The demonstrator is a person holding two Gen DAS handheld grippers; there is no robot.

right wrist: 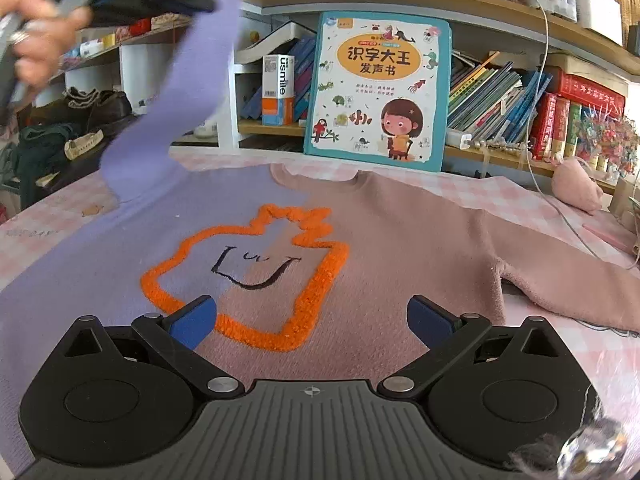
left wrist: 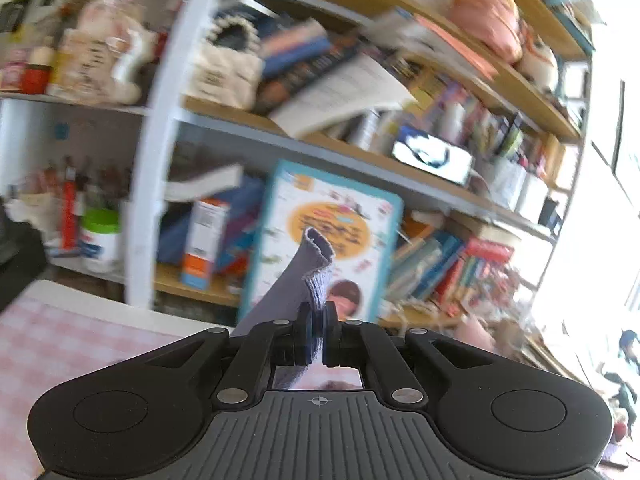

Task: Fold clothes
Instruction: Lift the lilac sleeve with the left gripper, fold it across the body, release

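A sweater (right wrist: 384,240), half purple and half pink with an orange outline design (right wrist: 316,276), lies flat on the pink checked table (right wrist: 552,208). My left gripper (left wrist: 318,328) is shut on the purple sleeve cuff (left wrist: 316,264) and holds it high in the air. In the right wrist view the lifted purple sleeve (right wrist: 176,96) rises to the upper left, where the hand with the left gripper (right wrist: 192,0) shows blurred. My right gripper (right wrist: 312,320) is open and empty, low over the sweater's front. The pink sleeve (right wrist: 580,280) lies spread to the right.
A bookshelf (right wrist: 460,8) packed with books stands right behind the table, with a large children's book (right wrist: 380,88) leaning on it. A pink pouch (right wrist: 576,188) and a white cable (right wrist: 560,216) lie at the table's right. Dark clothes (right wrist: 52,136) pile at the left.
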